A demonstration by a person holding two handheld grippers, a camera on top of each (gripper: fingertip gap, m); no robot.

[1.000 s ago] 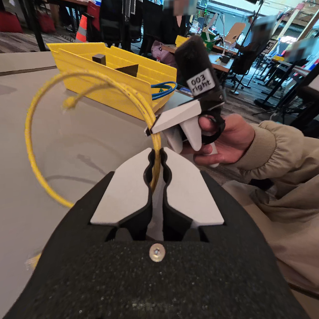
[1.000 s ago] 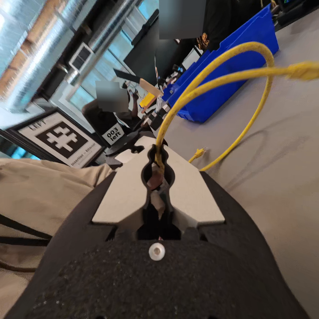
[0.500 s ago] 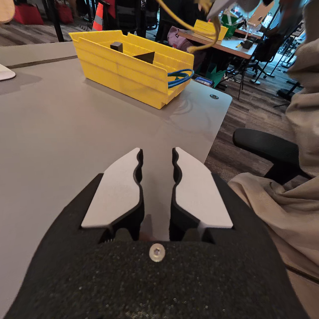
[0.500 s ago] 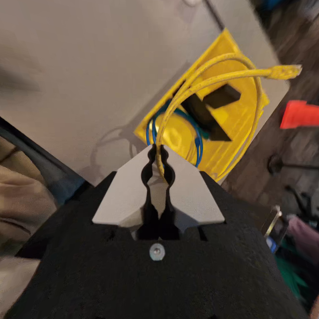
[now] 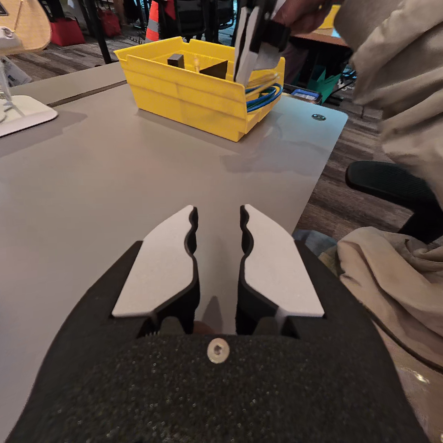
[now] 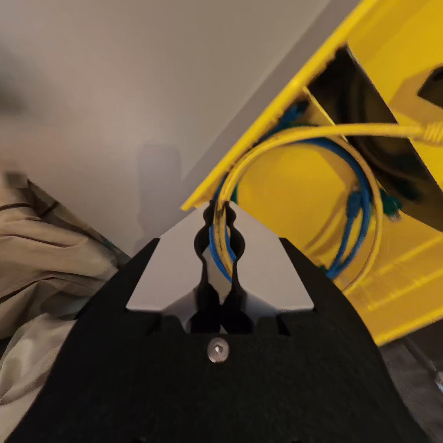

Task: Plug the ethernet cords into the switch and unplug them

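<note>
My right gripper is shut on a yellow ethernet cord and holds its loop down inside the yellow bin. The cord's plug points right over a dark block in the bin. Blue cords and a green plug lie coiled in the bin. My left gripper is open and empty, low over the grey table. In the left wrist view the right gripper hangs over the near end of the yellow bin, where blue cords spill out. No switch is clearly seen.
The table's right edge and rounded corner lie just beyond the bin. A black chair arm and a beige sleeve are to the right. A white base stands at the far left. My hands' fingertips stand some 25 cm from each other.
My left gripper let go of the yellow cord and opened. My right gripper carried the cord over to the yellow bin and lowered it in.
</note>
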